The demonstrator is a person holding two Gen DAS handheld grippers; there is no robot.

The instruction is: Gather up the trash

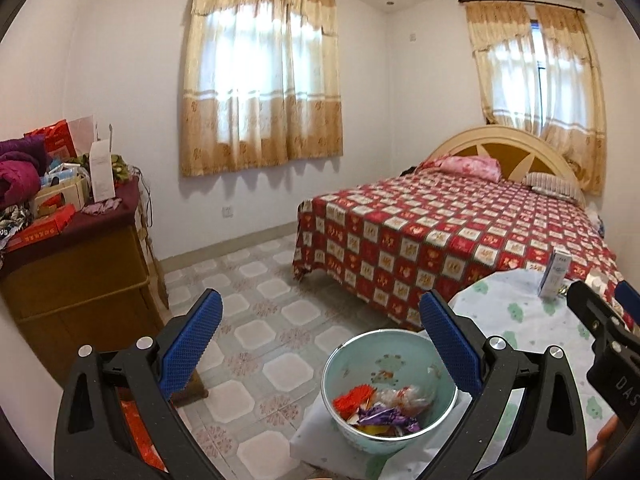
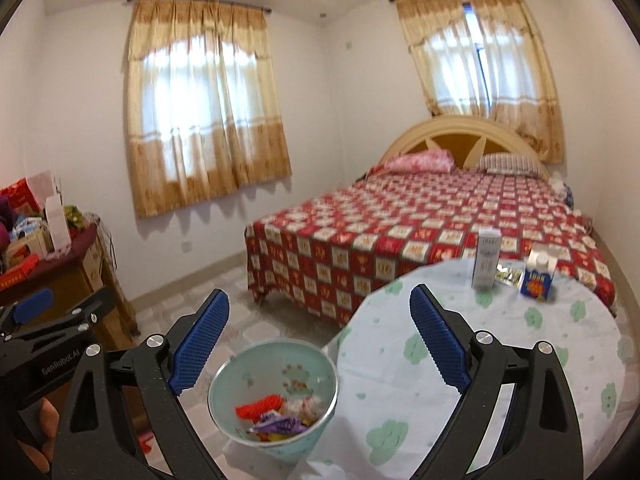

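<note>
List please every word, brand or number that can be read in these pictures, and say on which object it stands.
"GenRobot.AI": on the black body of the left gripper.
"DAS": partial letters on the body of the right gripper.
Tall white box on the table: print too blurred.
Blue carton: yellow print unreadable.
Red box on the cabinet: gold characters unreadable.

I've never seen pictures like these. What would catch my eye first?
The bed with its red checked cover, filling the far right corner under curtained windows. Nearer, a pale green bowl of bright wrappers sits beside a round table, between the open right gripper's blue pads.
</note>
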